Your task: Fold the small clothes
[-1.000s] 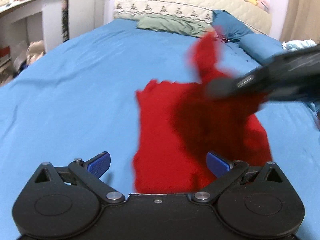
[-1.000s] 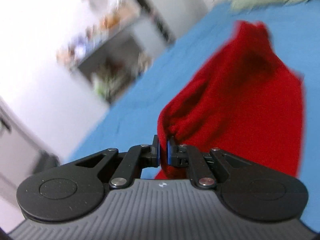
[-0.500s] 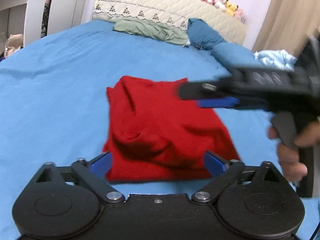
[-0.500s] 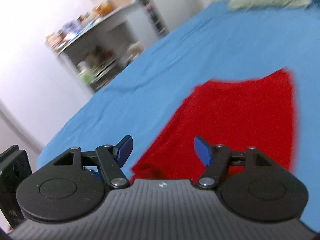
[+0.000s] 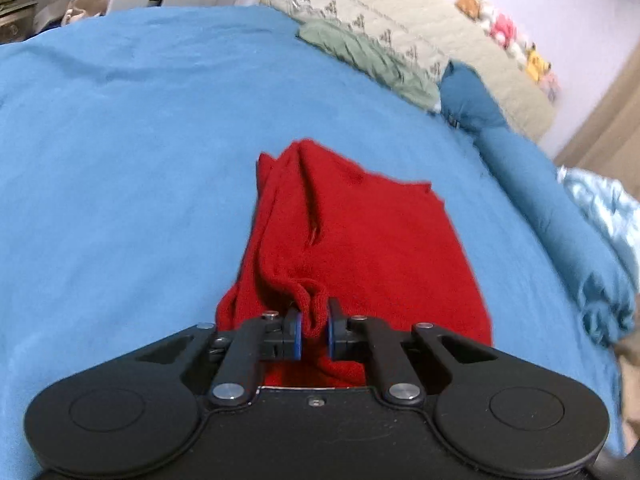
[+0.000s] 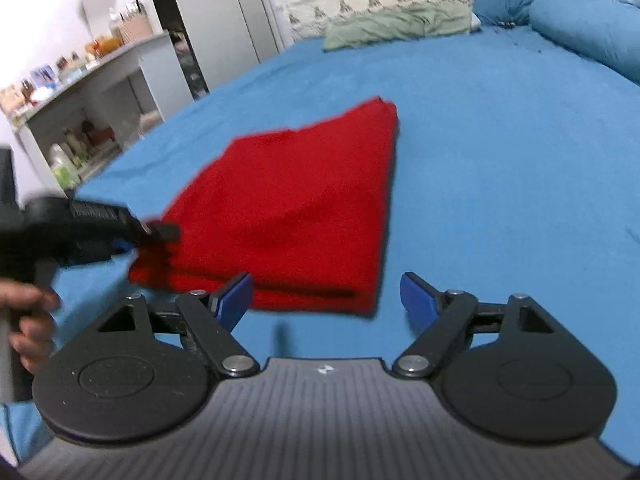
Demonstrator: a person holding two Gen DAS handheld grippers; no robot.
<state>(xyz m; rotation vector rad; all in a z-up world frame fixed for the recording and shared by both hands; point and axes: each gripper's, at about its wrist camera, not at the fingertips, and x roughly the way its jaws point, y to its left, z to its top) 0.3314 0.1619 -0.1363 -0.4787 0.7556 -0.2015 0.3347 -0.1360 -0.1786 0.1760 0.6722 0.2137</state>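
A small red knit garment [image 5: 360, 236] lies folded on the blue bed sheet [image 5: 120, 160]. My left gripper [image 5: 313, 330] is shut on a bunched near corner of the red garment. In the right wrist view the garment [image 6: 304, 208] lies on the sheet, and the left gripper [image 6: 160, 234] grips its left corner. My right gripper [image 6: 326, 300] is open and empty, just short of the garment's near edge.
A green cloth [image 5: 368, 60] and blue pillows [image 5: 472, 100] lie at the bed's head by a cream headboard [image 5: 400, 28]. A light blue cloth [image 5: 600, 200] lies at the right. Shelves with bottles [image 6: 80, 120] stand left of the bed.
My right gripper let go of the red garment, opened and drew back. My left gripper closed on the garment's near corner.
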